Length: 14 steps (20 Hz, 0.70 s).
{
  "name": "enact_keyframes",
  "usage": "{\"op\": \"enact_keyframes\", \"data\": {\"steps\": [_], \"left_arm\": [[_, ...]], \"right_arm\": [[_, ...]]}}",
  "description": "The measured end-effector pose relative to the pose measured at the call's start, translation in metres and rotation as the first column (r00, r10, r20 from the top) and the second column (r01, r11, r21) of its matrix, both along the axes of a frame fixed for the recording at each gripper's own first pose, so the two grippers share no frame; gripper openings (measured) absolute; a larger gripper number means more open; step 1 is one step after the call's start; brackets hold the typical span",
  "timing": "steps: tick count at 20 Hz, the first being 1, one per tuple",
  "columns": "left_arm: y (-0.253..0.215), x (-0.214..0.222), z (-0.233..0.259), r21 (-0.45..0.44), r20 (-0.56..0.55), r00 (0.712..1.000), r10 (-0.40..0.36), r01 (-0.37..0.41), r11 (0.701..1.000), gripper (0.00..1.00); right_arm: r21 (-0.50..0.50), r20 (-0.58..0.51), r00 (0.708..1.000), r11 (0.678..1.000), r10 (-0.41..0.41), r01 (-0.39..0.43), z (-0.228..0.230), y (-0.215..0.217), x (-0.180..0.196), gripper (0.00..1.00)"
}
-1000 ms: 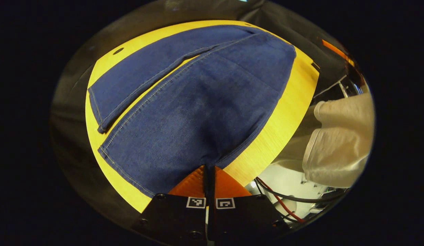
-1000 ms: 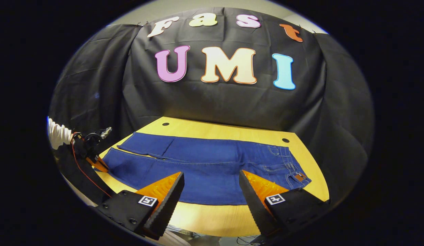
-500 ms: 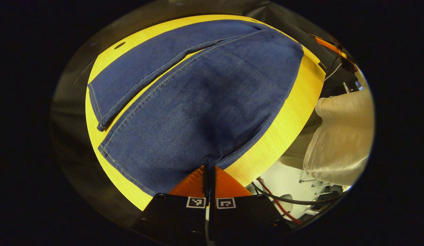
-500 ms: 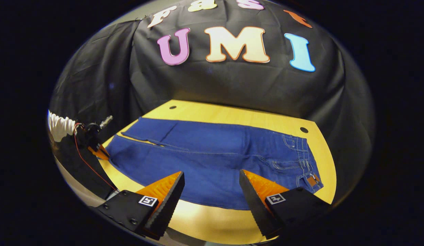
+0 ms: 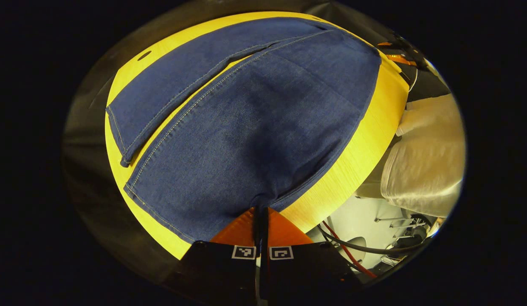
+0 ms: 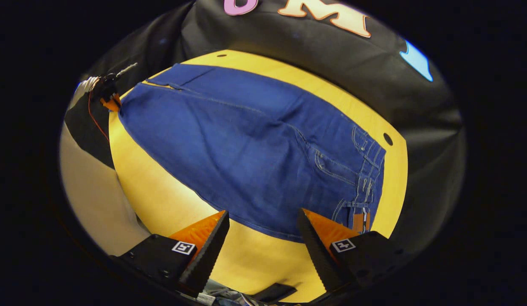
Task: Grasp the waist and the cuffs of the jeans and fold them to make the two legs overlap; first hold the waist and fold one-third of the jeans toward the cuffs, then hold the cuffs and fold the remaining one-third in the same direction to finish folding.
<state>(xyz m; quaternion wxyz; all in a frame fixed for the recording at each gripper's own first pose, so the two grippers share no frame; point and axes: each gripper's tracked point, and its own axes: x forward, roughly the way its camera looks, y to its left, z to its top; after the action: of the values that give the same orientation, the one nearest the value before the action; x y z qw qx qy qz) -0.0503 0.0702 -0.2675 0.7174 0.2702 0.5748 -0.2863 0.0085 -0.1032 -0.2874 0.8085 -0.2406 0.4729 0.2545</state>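
On the yellow table (image 6: pixel 263 263), jeans (image 6: pixel 255 148) lie flat with both legs side by side.
My left gripper (image 5: pixel 260 212) is pressed together on the near leg's cuff corner at the table's edge; my right gripper (image 6: pixel 263 238) hovers with fingers spread above the near edge by the waist (image 6: pixel 367 178). A pale sleeve (image 5: pixel 424 170) and loose cables (image 5: pixel 352 250) sit off the table's side.

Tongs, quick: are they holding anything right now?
Left tongs: shut on the jeans at the cuff corner.
Right tongs: open, holding nothing, above the waist end.
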Motion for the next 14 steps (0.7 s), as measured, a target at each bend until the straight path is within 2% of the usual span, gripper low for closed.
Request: {"op": "enact_keyframes", "data": {"steps": [6, 13, 14], "left_arm": [[0.0, 0.0, 0.0, 0.028, -0.035, 0.999, 0.01, -0.009, 1.0, 0.0], [-0.001, 0.001, -0.001, 0.042, -0.031, 0.999, 0.023, -0.022, 0.999, 0.0], [-0.001, 0.001, -0.001, 0.042, -0.025, 0.999, 0.025, -0.024, 0.999, 0.0]], "right_arm": [[-0.102, -0.09, 0.993, 0.991, 0.081, -0.09, -0.03, -0.025, -0.001, 1.0], [-0.113, -0.188, 0.97, 0.977, 0.157, -0.18, -0.049, -0.014, -0.01, 1.0], [-0.105, -0.204, 0.966, 0.978, 0.157, -0.181, -0.052, -0.013, -0.01, 0.96]]}}
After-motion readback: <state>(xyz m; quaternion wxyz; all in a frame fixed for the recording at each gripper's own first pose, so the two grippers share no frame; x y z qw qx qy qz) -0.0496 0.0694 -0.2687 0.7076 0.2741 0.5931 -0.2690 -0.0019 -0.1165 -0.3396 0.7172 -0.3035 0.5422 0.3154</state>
